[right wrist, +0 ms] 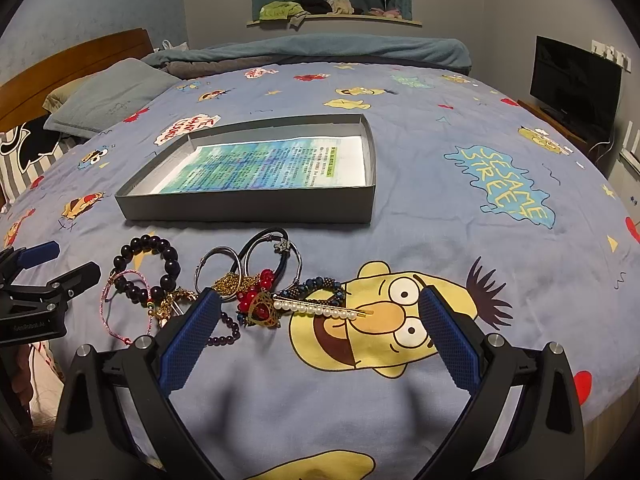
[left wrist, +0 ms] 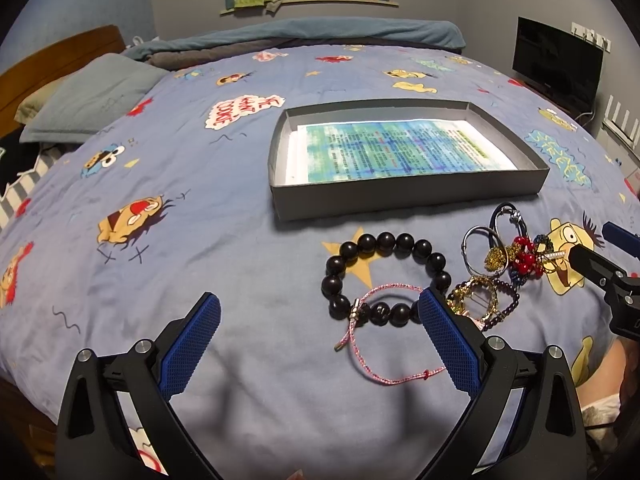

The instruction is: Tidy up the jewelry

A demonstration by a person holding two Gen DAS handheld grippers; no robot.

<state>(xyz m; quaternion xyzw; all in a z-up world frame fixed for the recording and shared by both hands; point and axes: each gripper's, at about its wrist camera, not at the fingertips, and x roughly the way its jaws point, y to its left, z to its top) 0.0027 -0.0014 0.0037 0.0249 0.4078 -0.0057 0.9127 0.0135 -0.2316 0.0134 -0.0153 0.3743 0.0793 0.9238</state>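
Where: a bed (right wrist: 420, 208) with a cartoon-print cover; a shallow grey box (right wrist: 256, 204) lined with printed paper sits mid-bed, nothing in it yet.
Jewelry: all in a loose cluster on the cover, near the box's front wall.
Left side of pile: dark bead bracelet (left wrist: 384, 280) with a pink cord bracelet (left wrist: 384, 344) lying across it.
Right side of pile: metal rings (right wrist: 256, 260), a red bead piece (right wrist: 260, 292) and a pearl hair clip (right wrist: 324, 309), tangled close together.
Left gripper (left wrist: 320, 336): jaws spread wide, empty, low over the pink cord.
Right gripper (right wrist: 320, 336): jaws spread wide, empty, the pearl clip lying between them.
Step, as I read it: the very start, lining up a first pick.
Next move: probably lower and close on the clip alone, clear of the red beads, then carry it to the box.
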